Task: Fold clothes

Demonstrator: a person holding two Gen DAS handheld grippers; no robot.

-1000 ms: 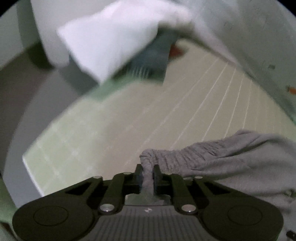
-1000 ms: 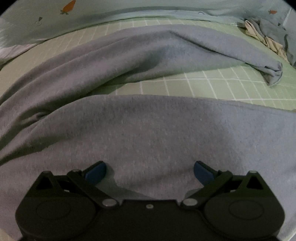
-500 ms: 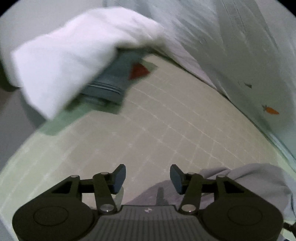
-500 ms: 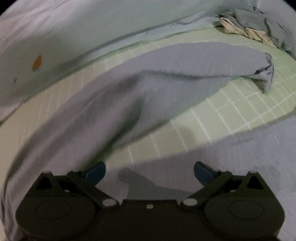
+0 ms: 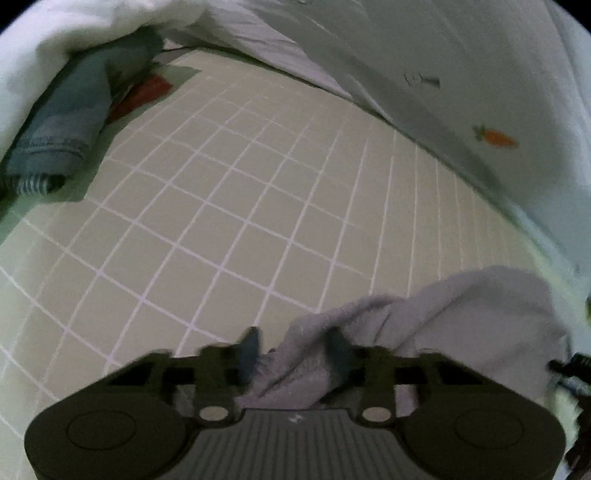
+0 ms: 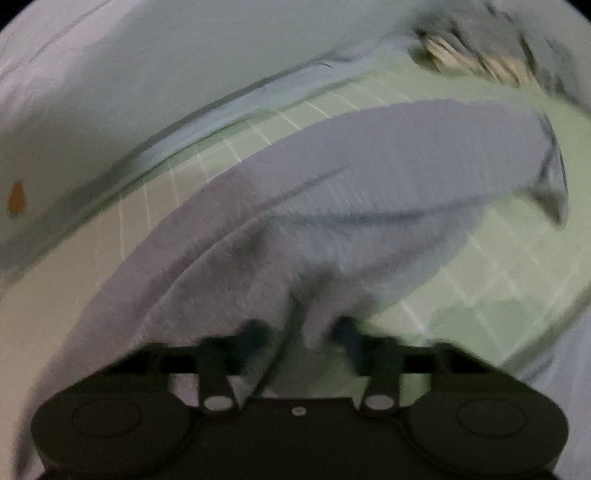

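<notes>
A grey garment (image 6: 332, 206) lies spread on the green checked sheet (image 5: 229, 206); its long part runs to the far right in the right wrist view. My left gripper (image 5: 293, 350) is open, with a bunched edge of the same grey garment (image 5: 461, 314) lying between its fingers. My right gripper (image 6: 301, 338) is open too, with a raised fold of the garment between its fingers. Both frames are blurred at the fingertips, so I cannot tell whether the pads touch the cloth.
A folded blue garment (image 5: 62, 122) lies at the far left under a white cloth (image 5: 55, 33). A pale quilt with a carrot print (image 5: 495, 137) borders the sheet at the back. A pile of other clothes (image 6: 480, 55) lies at the far right.
My left gripper let go of the garment's edge, opened, then narrowed around the bunched cloth. My right gripper swung left over the garment and its wide jaws narrowed around a fold.
</notes>
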